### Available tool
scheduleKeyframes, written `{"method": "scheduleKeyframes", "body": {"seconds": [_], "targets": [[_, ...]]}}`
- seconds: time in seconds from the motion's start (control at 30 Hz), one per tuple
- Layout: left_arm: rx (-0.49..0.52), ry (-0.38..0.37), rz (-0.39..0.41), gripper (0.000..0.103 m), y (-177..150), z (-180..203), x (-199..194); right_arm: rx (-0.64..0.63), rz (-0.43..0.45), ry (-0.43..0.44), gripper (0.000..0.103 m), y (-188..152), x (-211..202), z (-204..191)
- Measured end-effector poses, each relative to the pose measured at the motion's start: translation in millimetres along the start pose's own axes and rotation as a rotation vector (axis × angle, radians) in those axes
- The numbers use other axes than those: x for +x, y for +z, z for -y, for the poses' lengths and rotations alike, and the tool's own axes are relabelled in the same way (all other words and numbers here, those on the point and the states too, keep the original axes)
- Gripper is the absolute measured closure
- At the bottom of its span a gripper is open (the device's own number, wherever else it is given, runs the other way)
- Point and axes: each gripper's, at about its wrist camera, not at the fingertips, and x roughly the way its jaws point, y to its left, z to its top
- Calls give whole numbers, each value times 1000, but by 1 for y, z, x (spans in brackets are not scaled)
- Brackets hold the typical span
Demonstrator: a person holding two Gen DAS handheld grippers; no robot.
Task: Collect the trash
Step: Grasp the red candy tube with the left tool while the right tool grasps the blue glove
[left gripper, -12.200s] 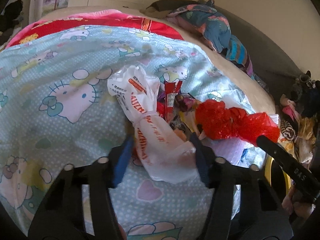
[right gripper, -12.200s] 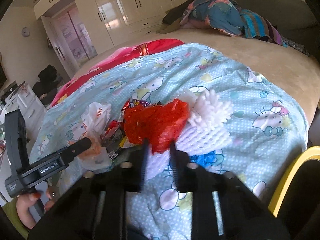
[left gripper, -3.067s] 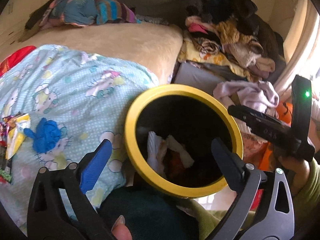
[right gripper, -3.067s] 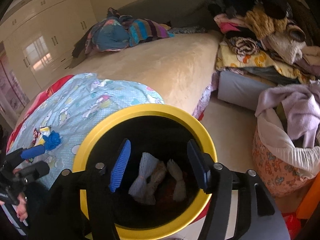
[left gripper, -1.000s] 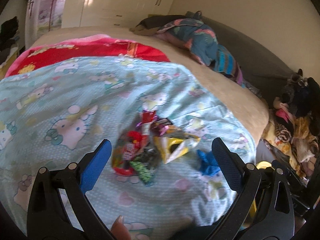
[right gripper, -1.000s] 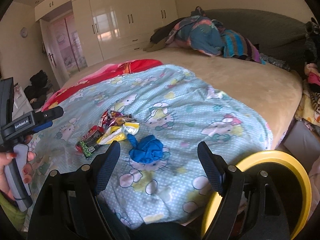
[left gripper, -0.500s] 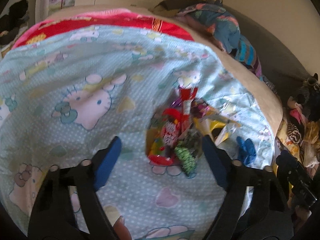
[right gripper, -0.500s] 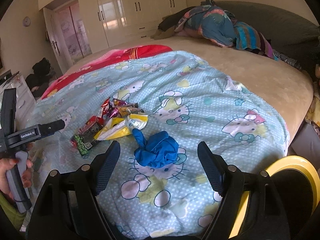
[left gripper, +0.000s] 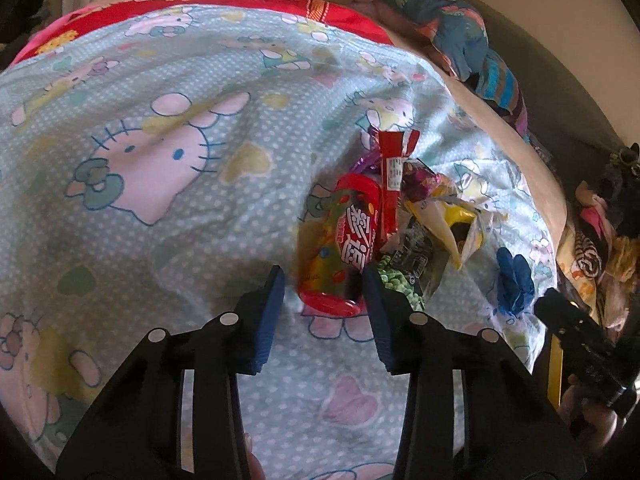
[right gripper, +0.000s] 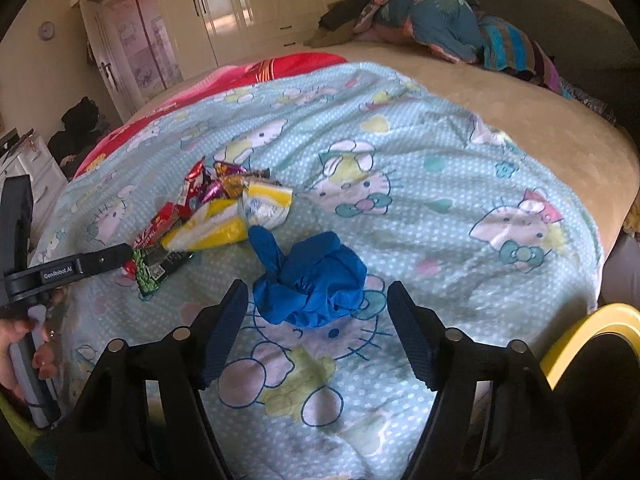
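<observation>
Bare bedspread (right gripper: 460, 184) is wide open right of the blue glove (right gripper: 310, 280), but the wrapper pile (right gripper: 216, 216) crowds its left and the yellow bin (right gripper: 592, 328) blocks the bed's near right corner.

Glossy plastic film is noted on the snack wrappers (left gripper: 356, 236); matt printed cloth on the bedsheet (right gripper: 400, 152).
</observation>
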Motion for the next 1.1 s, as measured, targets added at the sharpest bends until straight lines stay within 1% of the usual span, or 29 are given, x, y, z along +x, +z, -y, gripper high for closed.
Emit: {"method": "scheduleKeyframes", "body": {"seconds": [0.17,0.3,0.47,0.53,0.57,0.63,0.73,0.9,1.1], "targets": [[9,-9,-25,69,-2,5,10,21,-25,20,38,-1,10,2],[6,-15,-37,69,-2,6,15,32,-53,35,44,-2,22,3],[-35,-54,-50,70,-1,-2,19,62,-81,59,55,-5,32,4],[-44,-64,-50,71,-1,-3,20,67,-84,70,65,-6,33,4],[-45,-67,-49,72,-1,-4,20,61,-84,77,68,-6,32,3],[-50,-75,-45,74,-2,-5,20,45,-80,82,77,-7,29,0],[-64,-93,-48,75,-2,-8,20,33,-67,87,84,-8,24,-3],[-69,-109,-52,76,-5,-10,16,27,-37,99,87,-12,10,-8],[-88,-127,-36,76,-10,-14,6,3,2,102,89,-20,-11,-13]]}}
